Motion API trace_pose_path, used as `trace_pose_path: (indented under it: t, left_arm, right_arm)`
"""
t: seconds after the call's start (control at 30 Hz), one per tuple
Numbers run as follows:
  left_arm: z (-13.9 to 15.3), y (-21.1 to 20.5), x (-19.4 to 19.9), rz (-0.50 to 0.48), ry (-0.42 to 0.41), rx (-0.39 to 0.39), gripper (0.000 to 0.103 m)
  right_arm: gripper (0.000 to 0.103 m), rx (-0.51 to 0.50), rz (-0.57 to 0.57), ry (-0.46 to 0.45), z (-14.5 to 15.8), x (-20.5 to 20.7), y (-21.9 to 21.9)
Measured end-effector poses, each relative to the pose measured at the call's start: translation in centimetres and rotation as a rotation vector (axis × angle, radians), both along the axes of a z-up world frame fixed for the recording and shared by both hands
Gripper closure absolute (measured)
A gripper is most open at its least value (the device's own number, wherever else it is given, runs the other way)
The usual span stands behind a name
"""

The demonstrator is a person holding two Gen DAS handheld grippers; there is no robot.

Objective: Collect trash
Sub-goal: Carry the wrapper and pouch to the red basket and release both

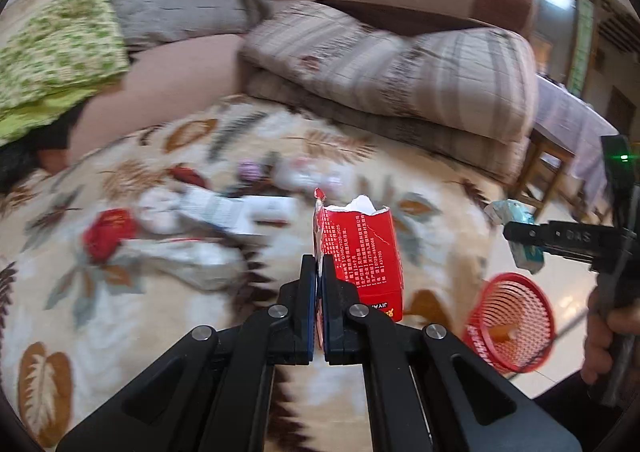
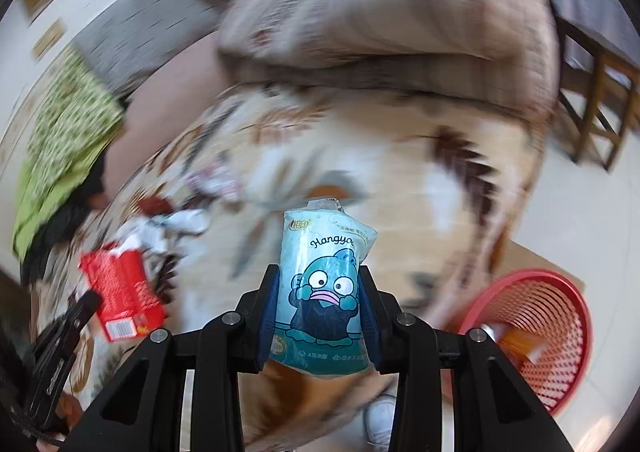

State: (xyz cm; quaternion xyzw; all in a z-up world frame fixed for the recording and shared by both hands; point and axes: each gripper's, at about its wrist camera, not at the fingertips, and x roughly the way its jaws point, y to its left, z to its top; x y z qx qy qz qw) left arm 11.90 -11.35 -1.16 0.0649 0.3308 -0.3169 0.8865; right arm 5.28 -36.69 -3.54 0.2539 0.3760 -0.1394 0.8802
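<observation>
The left gripper (image 1: 319, 272) is pinched nearly together on a torn red carton's (image 1: 362, 252) flap. The right gripper (image 2: 320, 292) clamps a blue tissue pack (image 2: 326, 284). The red mesh basket (image 2: 560, 332) sits at four o'clock, seemingly on the floor beside the bed (image 2: 400, 171).

The right gripper's (image 2: 320, 300) jaws clamp a blue tissue pack (image 2: 326, 284) near the red basket (image 2: 560, 316).

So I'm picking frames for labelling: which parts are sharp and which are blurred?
Left wrist view: red carton sharp, bed litter smeared. Right wrist view: tissue pack crisp, blanket streaked with motion blur; both views bend at the fisheye edges.
</observation>
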Motion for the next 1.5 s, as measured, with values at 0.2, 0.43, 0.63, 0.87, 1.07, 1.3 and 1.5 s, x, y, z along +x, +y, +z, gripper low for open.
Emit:
trace_pose_path:
  t: [0.2,0.43,0.63,0.87,1.07,1.3,1.5]
  left_arm:
    - [0.7,-4.5,-2.7,-0.119,0.015,-0.016,0.101]
    - [0.1,-9.6,-5.7,-0.265,0.056,-0.004,0.101]
    - [-1.9,-14.5,-7.0,-0.356,0.088,0.039,0.101]
    - [-2.8,-18.6,-6.5,-0.419,0.082,0.11,0.101]
    - [-2.8,-20.6,-5.9,-0.539,0.149,0.159,0.101]
    - [-3.8,-22.5,-7.2,-0.524,0.262,0.134,0.1]
    - [-6.3,-23.8,-7.5,-0.457,0.325,0.176,0.044]
  right_arm:
    - [0.063,0.053,-0.171,0.03,-1.0,-4.1,-5.6]
    - [0.063,0.068,-0.264,0.027,-0.3,-8.5,-8.2]
    - [0.063,0.197,-0.24,0.026,-0.9,-12.2,-11.3]
    - [0.063,0.146,-0.233,0.044,-2.2,-14.3,-13.1]
    - [0.062,0.097,-0.211,0.087,-4.6,-14.9,-12.8]
    - [0.057,0.118,-0.218,0.09,-5.5,-15.2,-13.5]
    - [0.033,0.094,-0.268,0.147,-6.6,-15.4,-14.6]
